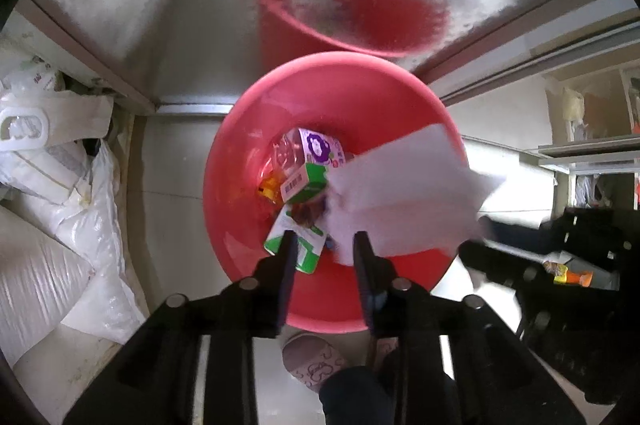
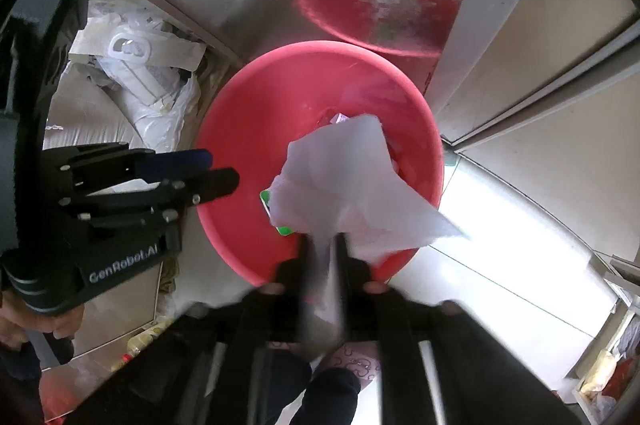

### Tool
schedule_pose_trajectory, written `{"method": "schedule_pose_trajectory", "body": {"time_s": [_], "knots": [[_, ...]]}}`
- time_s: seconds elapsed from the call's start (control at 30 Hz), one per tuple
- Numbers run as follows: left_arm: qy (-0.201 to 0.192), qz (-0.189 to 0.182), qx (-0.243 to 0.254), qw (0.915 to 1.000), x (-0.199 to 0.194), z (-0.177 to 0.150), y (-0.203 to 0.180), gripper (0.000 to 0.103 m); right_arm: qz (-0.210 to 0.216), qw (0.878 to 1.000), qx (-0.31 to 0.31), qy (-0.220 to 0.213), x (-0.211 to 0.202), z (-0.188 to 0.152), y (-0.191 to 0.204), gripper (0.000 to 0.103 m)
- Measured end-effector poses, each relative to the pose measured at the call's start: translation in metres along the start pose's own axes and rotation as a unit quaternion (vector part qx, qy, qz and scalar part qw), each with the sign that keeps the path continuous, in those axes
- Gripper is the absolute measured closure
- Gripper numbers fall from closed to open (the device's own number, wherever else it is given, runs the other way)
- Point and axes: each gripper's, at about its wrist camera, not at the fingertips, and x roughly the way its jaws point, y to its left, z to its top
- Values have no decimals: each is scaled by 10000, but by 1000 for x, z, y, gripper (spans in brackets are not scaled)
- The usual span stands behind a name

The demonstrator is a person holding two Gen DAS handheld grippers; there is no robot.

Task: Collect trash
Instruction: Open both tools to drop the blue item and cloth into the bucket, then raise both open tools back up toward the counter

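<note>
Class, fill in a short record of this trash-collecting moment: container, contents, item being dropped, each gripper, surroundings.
Container: red basin on the floor
Contents: green-and-white cartons, a purple-printed carton
Item being dropped: white paper sheet over the basin
Right gripper: paper between its fingers, blurred
Left gripper: open, empty, above the basin
Surroundings: white bags beside a metal panel

The white paper sheet [image 2: 340, 185] covers most of the contents of the red basin [image 2: 240, 129], leaving only a green carton corner [image 2: 266, 197] exposed. The right hand-held gripper [image 2: 322, 245] is motion-blurred. The basin's reflection [image 1: 360, 9] on the metal panel is indistinct.
</note>
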Motion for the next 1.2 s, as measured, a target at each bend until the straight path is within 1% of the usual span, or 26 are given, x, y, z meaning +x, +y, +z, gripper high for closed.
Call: {"method": "schedule_pose_trajectory", "body": {"time_s": [0.03,0.07,0.1,0.13,0.17,0.27,0.37,0.4,0.47,0.53,0.57,0.63,0.67,0.7,0.73,0.87,0.9,0.93,1.0,1.03,1.07,1.1,1.13,1.2], "knots": [[1,5,5,10000,-3,-2,-3,66,-46,10000,20,-71,0,0,3,54],[5,9,10,10000,-3,-3,-3,63,-112,9998,26,-171,-3,-2,2,47],[14,21,20,10000,-4,-4,-2,57,-128,9996,31,-240,-7,-4,2,44],[-2,22,8,10000,-10,-6,-4,50,-103,9997,40,-240,-9,-5,1,40],[-26,15,-6,10000,-16,-7,-4,48,-103,9997,50,-232,-11,-6,2,35],[-95,100,-34,9999,-37,-14,-9,38,-210,9995,0,-243,-22,-13,3,30],[-140,156,-60,9998,-64,-23,-15,28,-299,9991,-46,-285,-46,-25,6,23],[-137,184,-99,9997,-75,-28,-17,21,-325,9991,-31,-275,-57,-30,7,23],[-183,197,-211,9994,-108,-40,-26,20,-316,9991,-27,-282,-77,-38,11,23],[-243,156,-330,9990,-141,-52,-33,20,-292,9990,-57,-336,-111,-49,17,21],[-271,114,-400,9988,-159,-59,-38,20,-276,9988,-88,-387,-130,-54,21,18],[-327,-53,-520,9981,-199,-69,-49,18,-288,9983,-157,-476,-164,-62,28,14],[-387,-155,-565,9975,-227,-75,-58,17,-300,9979,-185,-536,-183,-66,31,13],[-461,-159,-568,9972,-245,-79,-64,14,-298,9976,-216,-594,-204,-69,34,13],[-598,-114,-560,9966,-271,-83,-74,13,-288,9970,-248,-670,-225,-73,37,13],[-922,-9,-606,9939,-345,-92,-99,13,-275,9938,-436,-989,-299,-82,48,10],[-995,16,-639,9930,-366,-92,-105,10,-285,9925,-511,-1071,-322,-83,51,10],[-1020,17,-685,9924,-379,-92,-108,7,-314,9914,-557,-1139,-336,-86,54,10],[-1099,111,-812,9906,-416,-89,-117,4,-365,9879,-663,-1352,-370,-87,59,10],[-1159,157,-800,9899,-427,-90,-118,0,-361,9861,-698,-1462,-388,-88,62,9],[-1262,260,-761,9887,-444,-89,-123,0,-354,9846,-723,-1555,-402,-89,63,4],[-1399,391,-693,9870,-466,-88,-129,0,-380,9827,-715,-1667,-419,-89,63,2],[-1459,437,-657,9861,-476,-88,-131,0,-383,9816,-693,-1737,-430,-89,64,1],[-1677,523,-583,9827,-510,-86,-139,0,-353,9789,-633,-1913,-455,-88,63,1]]}}
